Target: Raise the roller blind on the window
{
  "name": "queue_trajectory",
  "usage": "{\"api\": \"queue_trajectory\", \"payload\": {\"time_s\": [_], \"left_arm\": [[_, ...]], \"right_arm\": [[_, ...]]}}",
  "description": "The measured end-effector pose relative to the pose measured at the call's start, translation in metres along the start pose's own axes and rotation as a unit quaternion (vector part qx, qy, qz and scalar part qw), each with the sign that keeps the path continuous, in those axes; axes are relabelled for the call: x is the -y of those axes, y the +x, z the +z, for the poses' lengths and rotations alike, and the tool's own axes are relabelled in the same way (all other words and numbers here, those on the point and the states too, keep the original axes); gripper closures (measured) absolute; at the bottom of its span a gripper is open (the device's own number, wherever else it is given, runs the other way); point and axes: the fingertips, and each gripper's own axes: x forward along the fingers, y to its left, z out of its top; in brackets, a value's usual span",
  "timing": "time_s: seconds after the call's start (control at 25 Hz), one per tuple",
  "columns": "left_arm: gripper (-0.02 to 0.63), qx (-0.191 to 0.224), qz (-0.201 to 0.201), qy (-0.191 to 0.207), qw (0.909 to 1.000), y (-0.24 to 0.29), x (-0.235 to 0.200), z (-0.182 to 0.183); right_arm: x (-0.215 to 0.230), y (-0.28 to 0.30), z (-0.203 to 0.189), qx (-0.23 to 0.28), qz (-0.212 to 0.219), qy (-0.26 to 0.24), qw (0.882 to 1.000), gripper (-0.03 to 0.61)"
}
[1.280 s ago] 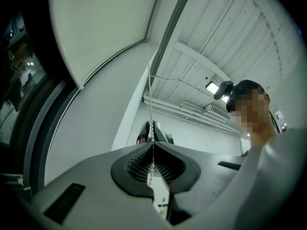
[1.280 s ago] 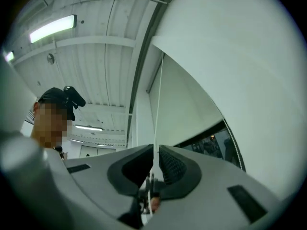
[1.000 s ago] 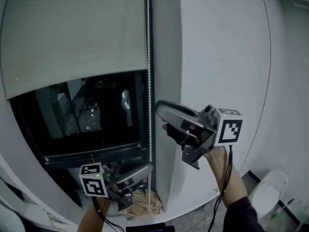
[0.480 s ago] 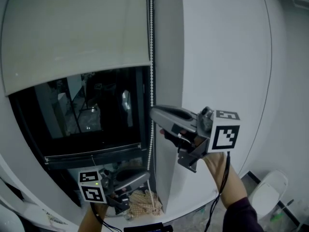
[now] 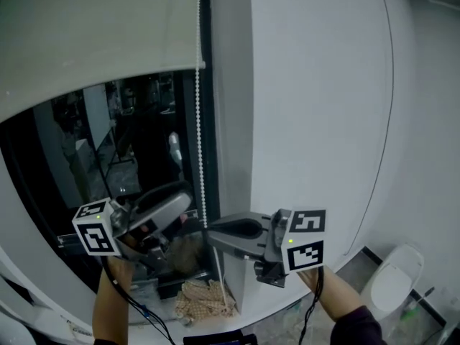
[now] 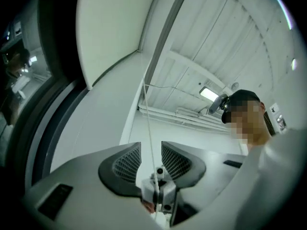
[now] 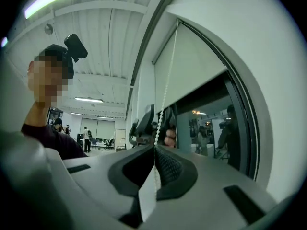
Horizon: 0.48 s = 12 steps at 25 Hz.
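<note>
The pale roller blind [image 5: 93,34] covers the top of the dark window [image 5: 93,149]; its lower edge hangs well above the sill. Its white bead chain [image 5: 200,142] drops along the blind's right edge. My right gripper [image 5: 208,234] is shut on the bead chain low down; in the right gripper view the bead chain [image 7: 165,95] runs up from the right gripper [image 7: 156,150] beside the blind [image 7: 192,66]. My left gripper [image 5: 188,200] stands open just left of the chain. In the left gripper view the bead chain [image 6: 146,104] passes between the jaws of the left gripper [image 6: 151,147] without being pinched.
A white wall pillar [image 5: 309,106] borders the window on the right. Below the sill lies a woven beige heap [image 5: 205,297]. A white bin [image 5: 392,286] stands on the floor at the lower right. Cables hang from both grippers.
My right gripper has moved down with the chain and the blind's lower edge has risen, baring more glass. My left gripper has come up from near the sill to the chain.
</note>
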Motion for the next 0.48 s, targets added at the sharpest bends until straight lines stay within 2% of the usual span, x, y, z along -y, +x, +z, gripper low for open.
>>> {"api": "queue_trajectory", "payload": {"time_s": [0.24, 0.48], "left_arm": [[0.525, -0.016, -0.012, 0.030, 0.9993, 0.019, 0.013, 0.013], [0.528, -0.028, 0.007, 0.047, 0.9985, 0.021, 0.016, 0.014]], "right_arm": [[-0.021, 0.000, -0.050, -0.007, 0.009, 0.024, 1.000, 0.561], [-0.034, 0.006, -0.077, -0.003, 0.021, 0.041, 0.999, 0.561]]}}
